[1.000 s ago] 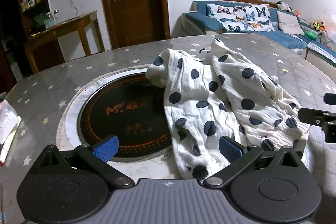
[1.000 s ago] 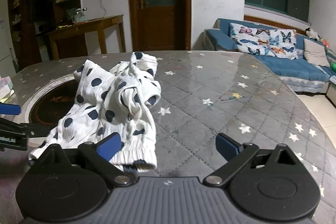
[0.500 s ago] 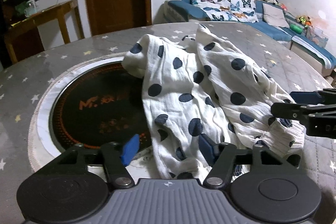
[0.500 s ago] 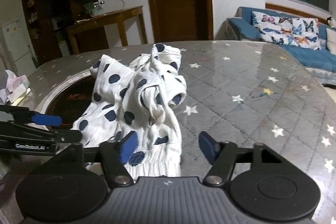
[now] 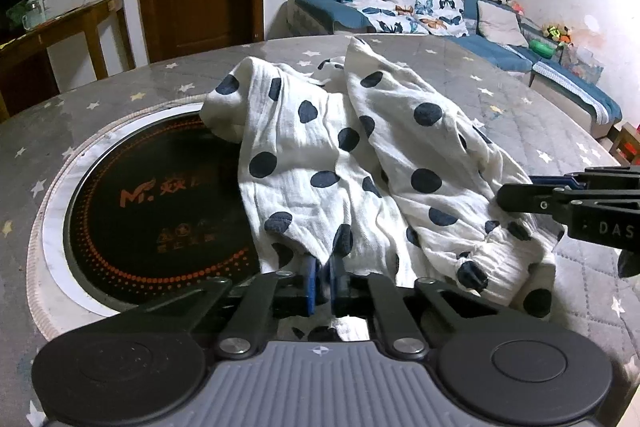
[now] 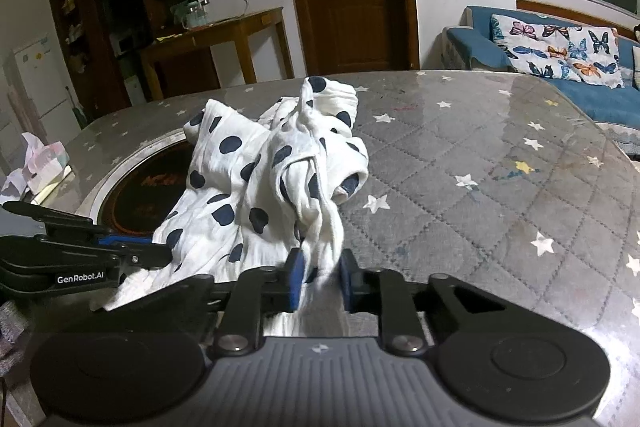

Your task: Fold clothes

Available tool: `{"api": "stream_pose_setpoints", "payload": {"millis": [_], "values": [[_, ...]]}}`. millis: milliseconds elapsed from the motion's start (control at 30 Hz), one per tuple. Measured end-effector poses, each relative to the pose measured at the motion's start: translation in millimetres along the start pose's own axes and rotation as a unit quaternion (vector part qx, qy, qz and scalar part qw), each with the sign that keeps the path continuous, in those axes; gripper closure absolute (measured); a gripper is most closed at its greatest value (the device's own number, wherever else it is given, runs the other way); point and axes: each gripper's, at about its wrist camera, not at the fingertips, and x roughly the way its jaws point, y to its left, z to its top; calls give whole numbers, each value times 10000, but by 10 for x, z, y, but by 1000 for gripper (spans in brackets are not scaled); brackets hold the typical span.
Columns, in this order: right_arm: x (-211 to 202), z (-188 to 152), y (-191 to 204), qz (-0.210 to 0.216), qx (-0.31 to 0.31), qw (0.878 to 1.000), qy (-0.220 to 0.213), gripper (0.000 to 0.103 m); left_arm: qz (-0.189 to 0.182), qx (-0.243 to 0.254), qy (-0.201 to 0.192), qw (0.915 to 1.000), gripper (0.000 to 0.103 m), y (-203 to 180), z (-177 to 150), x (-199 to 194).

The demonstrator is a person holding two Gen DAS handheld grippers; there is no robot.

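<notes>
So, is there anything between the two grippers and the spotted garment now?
Nothing visible. The left gripper is shut on the near hem of the polka-dot garment, and the right gripper is shut on a bunched fold of it. The garment lies partly over the round black cooktop set in the table.

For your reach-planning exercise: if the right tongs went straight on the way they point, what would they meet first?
The right tongs are already shut on the polka-dot garment; straight ahead lies more of that bunched cloth, then probably the star-patterned table. Depth is hard to judge.
</notes>
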Motion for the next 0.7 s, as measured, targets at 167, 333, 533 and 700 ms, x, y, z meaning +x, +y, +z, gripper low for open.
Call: {"api": "stream_pose_setpoints", "payload": {"millis": [167, 333, 533, 700], "values": [[-108, -1, 0, 18, 0, 9999, -128, 94, 10, -29, -153, 9999, 99, 8, -3, -143], [-239, -20, 32, 42, -103, 9997, -234, 95, 12, -26, -272, 9996, 99, 12, -47, -316], [-454, -55, 67, 135, -244, 9992, -282, 95, -61, -109, -300, 9995, 100, 85, -146, -570], [-645, -111, 114, 249, -421, 9986, -182, 96, -165, -139, -290, 9993, 100, 150, -252, -814]]}}
